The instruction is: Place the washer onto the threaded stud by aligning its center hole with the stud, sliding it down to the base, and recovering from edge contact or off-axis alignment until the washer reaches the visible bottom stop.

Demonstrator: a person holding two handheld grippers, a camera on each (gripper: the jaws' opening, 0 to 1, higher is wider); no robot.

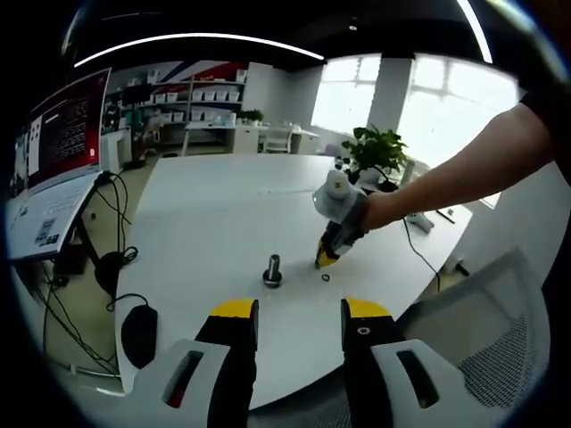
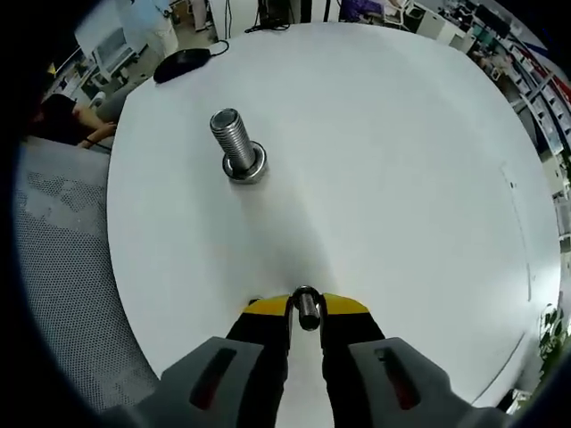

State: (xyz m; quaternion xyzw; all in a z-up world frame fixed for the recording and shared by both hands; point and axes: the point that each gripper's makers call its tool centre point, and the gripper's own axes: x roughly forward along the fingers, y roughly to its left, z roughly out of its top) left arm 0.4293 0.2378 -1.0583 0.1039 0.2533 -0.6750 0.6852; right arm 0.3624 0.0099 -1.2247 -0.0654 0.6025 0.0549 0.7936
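Note:
A threaded steel stud (image 2: 234, 143) stands upright on its round base on the white table (image 2: 384, 160), up and left of my right gripper (image 2: 306, 312). That gripper is shut on a small metal washer (image 2: 306, 308), held on edge between its yellow tips, low over the table. In the left gripper view the stud (image 1: 272, 269) sits mid-table. The right gripper (image 1: 323, 259), held by a person's hand, points down just right of it, with the washer (image 1: 326, 277) at its tips. My left gripper (image 1: 300, 312) stays back at the near table edge, open with nothing between its jaws.
A black mouse (image 1: 138, 334) and cables lie at the table's left edge, by a monitor (image 1: 67, 134). A grey mesh chair (image 1: 486, 352) stands at the right. A potted plant (image 1: 375, 152) stands beyond the far edge. The mouse (image 2: 183, 61) lies past the stud.

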